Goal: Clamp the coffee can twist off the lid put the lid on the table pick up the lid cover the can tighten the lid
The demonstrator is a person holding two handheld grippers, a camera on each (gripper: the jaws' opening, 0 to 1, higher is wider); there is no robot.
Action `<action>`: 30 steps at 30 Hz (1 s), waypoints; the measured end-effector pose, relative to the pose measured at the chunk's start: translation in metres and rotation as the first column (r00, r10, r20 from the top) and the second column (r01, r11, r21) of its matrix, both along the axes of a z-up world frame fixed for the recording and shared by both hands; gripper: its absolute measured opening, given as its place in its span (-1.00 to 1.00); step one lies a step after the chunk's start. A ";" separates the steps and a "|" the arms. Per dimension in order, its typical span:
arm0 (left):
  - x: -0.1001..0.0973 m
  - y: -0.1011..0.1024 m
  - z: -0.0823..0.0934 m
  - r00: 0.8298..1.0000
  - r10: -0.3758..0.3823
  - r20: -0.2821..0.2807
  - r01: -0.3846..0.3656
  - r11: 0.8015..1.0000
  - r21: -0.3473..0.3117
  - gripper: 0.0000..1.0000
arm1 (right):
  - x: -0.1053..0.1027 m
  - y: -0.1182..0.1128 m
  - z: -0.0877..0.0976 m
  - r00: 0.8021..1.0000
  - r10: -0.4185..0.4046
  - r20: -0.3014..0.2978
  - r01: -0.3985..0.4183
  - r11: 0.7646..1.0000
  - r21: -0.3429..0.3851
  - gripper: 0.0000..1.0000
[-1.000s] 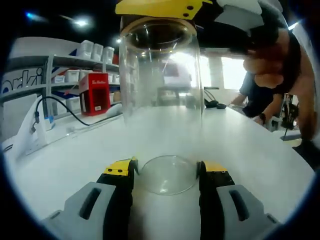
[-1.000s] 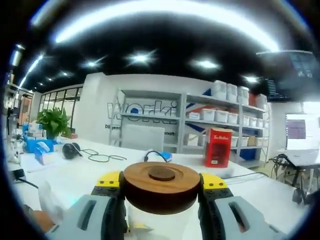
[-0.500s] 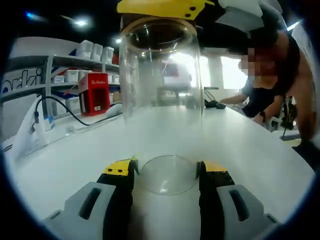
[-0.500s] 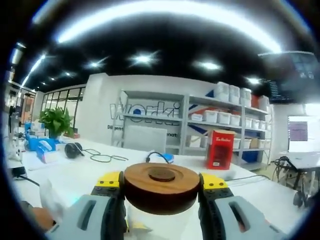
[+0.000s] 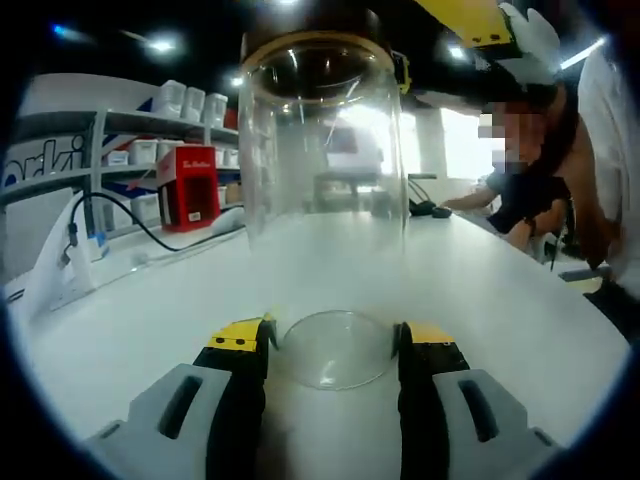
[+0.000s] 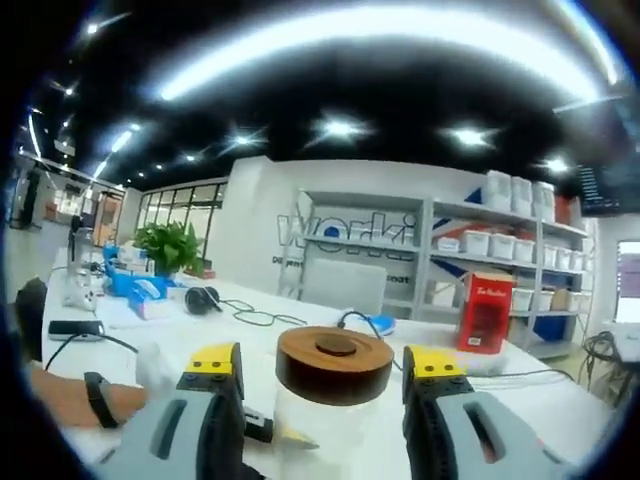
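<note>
The left tool [image 5: 332, 345] clamps the glass coffee can [image 5: 322, 200] upright on the bench [image 5: 150, 320] to prevent rotation, while the right tool [image 6: 325, 372] stands wide around the wooden lid [image 6: 334, 362] seated on it.

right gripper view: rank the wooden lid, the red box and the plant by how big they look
1. wooden lid, clearly the largest, though it sits nearest the camera on the glass jar
2. and 3. red box and plant look about alike, so no ranking; both stand far back, and real sizes stay unsure.
</note>
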State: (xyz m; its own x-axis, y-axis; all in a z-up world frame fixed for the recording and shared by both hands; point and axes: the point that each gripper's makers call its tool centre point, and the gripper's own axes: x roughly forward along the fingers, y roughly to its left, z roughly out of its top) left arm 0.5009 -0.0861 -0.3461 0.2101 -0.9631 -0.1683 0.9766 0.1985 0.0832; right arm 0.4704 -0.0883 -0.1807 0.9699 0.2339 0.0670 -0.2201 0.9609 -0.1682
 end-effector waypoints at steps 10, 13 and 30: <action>-0.002 0.000 0.000 1.000 -0.003 -0.001 0.003 1.000 0.000 -0.14 | -0.022 -0.006 0.028 0.844 0.537 0.004 -0.533 0.837 0.124 0.18; -0.003 0.000 0.000 1.000 -0.004 -0.001 0.004 1.000 0.000 -0.14 | -0.021 -0.008 0.020 0.789 0.612 -0.051 -0.612 0.790 0.022 0.18; -0.001 0.000 0.001 1.000 -0.007 -0.002 0.007 1.000 -0.001 -0.14 | 0.016 0.003 0.015 0.464 0.881 -0.092 -0.872 0.472 0.128 0.25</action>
